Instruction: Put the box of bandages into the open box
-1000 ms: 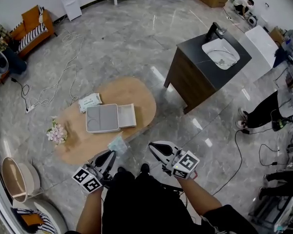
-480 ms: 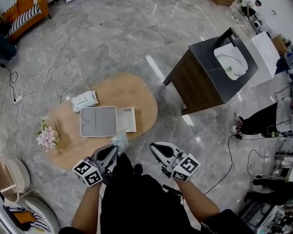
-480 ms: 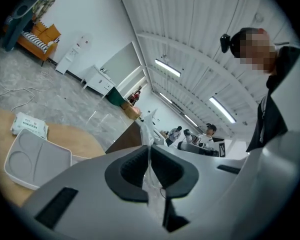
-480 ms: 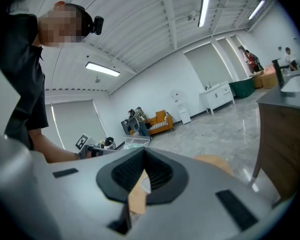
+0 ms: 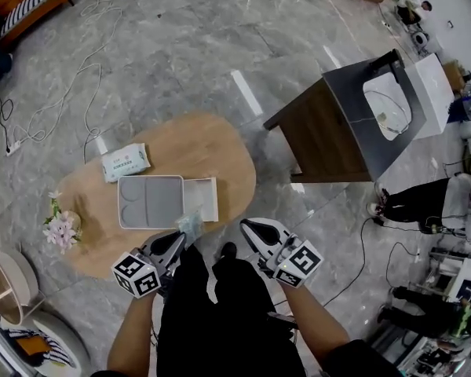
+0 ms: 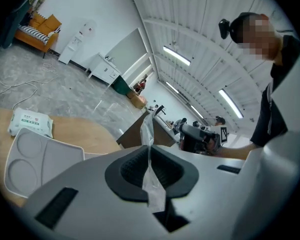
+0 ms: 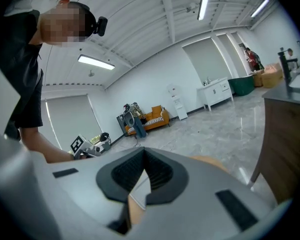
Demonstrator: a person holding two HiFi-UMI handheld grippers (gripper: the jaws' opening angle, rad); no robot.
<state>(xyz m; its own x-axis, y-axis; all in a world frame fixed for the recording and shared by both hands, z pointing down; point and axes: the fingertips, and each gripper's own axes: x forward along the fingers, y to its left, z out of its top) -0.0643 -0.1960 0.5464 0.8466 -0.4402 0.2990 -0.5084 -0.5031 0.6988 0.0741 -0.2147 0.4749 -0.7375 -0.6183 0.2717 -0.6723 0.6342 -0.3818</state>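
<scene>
Head view: an oval light-wood table stands on a grey marble floor, with open floor off its far and right edges. A dark wooden cabinet with an inset white sink stands well apart from the table's right end, leaving a clear lane between them. A white cable trails across the floor beyond the table's far left edge.

A white open box with two round recesses lies near the table's near edge. A white pack of wipes lies just beyond it, and a small bunch of pale flowers sits at the table's left end.

Both bare forearms reach forward, side by side, at the table's near edge. The left tongs are clamped on the clear plastic wrap of a small pale box of bandages, held at the table's near edge just beside the open box. The right tongs are closed with nothing between them, just off the table's near right edge.
</scene>
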